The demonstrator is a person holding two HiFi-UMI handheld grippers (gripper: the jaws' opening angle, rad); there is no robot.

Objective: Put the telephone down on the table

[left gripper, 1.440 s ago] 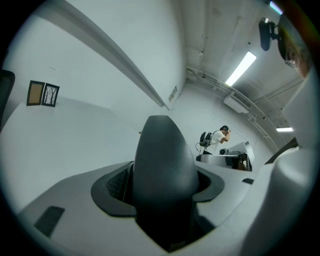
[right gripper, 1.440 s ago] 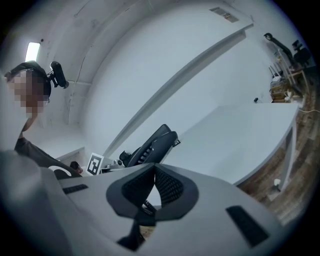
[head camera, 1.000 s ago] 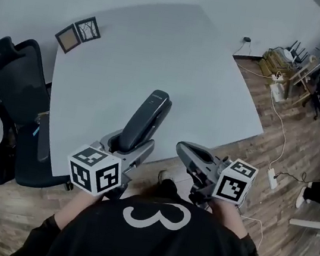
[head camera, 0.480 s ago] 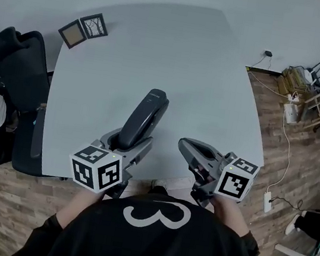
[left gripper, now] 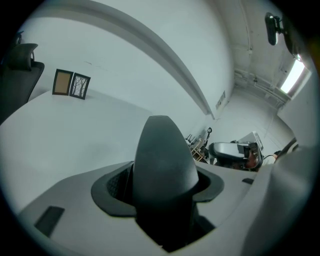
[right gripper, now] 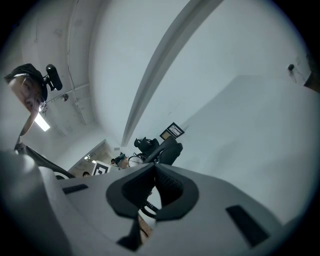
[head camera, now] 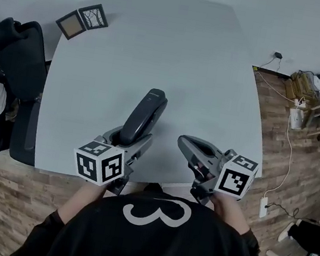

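Observation:
A dark telephone handset (head camera: 143,117) sticks forward and up out of my left gripper (head camera: 128,143), which is shut on its lower end. It hangs above the near edge of the pale grey table (head camera: 161,46). In the left gripper view the handset (left gripper: 162,160) fills the gap between the jaws. My right gripper (head camera: 185,142) is beside it, to the right, also over the table's near edge. Its pads (right gripper: 165,185) meet at the tips with nothing between them. The handset (right gripper: 169,151) also shows beyond the right gripper's tips.
Two small picture frames (head camera: 82,20) stand at the table's far left corner. Dark office chairs (head camera: 14,59) crowd the table's left side. On the wooden floor at the right lie cables and a power strip (head camera: 264,206), with clutter (head camera: 304,93) further back.
The person has stepped closer to the table, so both grippers now hang over its near edge. The handset stays held in the left gripper the same way.

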